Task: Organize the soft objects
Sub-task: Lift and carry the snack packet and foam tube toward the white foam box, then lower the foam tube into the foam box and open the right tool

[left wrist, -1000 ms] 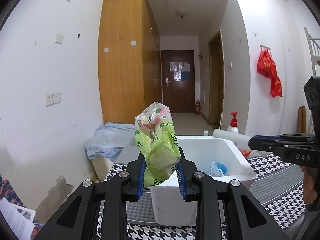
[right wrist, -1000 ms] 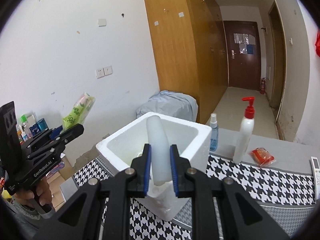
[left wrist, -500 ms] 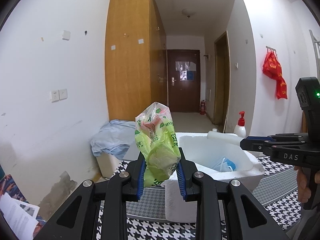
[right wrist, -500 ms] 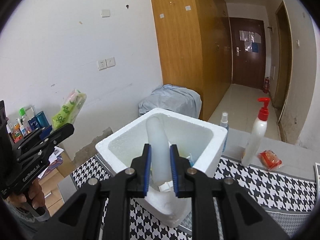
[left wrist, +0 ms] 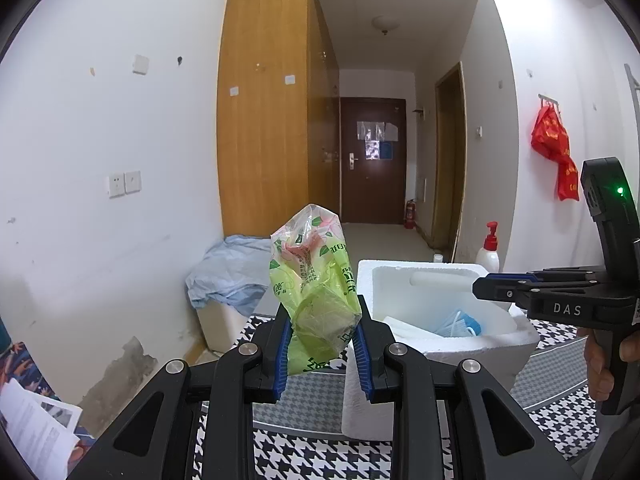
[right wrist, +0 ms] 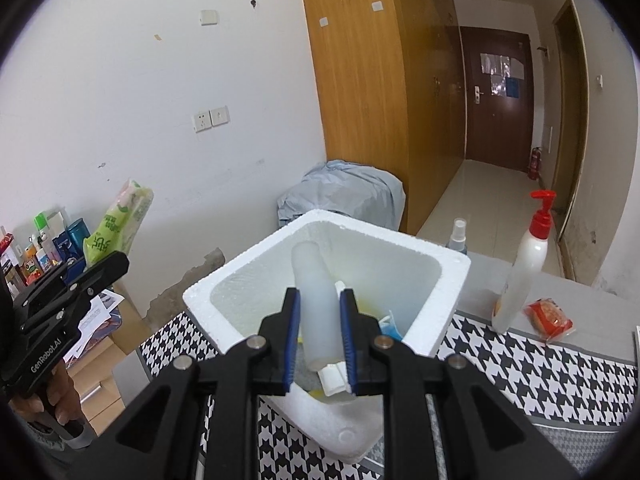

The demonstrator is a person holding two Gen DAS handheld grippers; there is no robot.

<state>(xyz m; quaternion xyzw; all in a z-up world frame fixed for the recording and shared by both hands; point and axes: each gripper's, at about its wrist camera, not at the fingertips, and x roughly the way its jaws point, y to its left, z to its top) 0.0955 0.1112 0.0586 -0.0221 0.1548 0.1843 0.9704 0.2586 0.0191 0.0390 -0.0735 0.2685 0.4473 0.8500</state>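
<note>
My left gripper [left wrist: 322, 348] is shut on a green plastic tissue pack [left wrist: 314, 280] and holds it upright, left of the white foam box [left wrist: 404, 392]. The pack also shows in the right wrist view [right wrist: 120, 220]. My right gripper [right wrist: 320, 344] is shut on a white foam roll [right wrist: 316, 304] and holds it over the open foam box [right wrist: 432, 300]. The roll also shows in the left wrist view [left wrist: 440, 280], above the box. Blue face masks [left wrist: 458, 326] and white pieces lie inside the box.
The box stands on a houndstooth cloth [right wrist: 540, 372]. A red-capped pump bottle [right wrist: 524, 272], a small spray bottle [right wrist: 458, 234] and a red packet [right wrist: 550, 318] stand to its right. A blue-covered bundle [left wrist: 232, 276] sits behind. Bottles and boxes [right wrist: 44, 244] stand far left.
My right gripper has moved with the roll forward and down over the box opening. My left gripper has shifted slightly, still holding the tissue pack.
</note>
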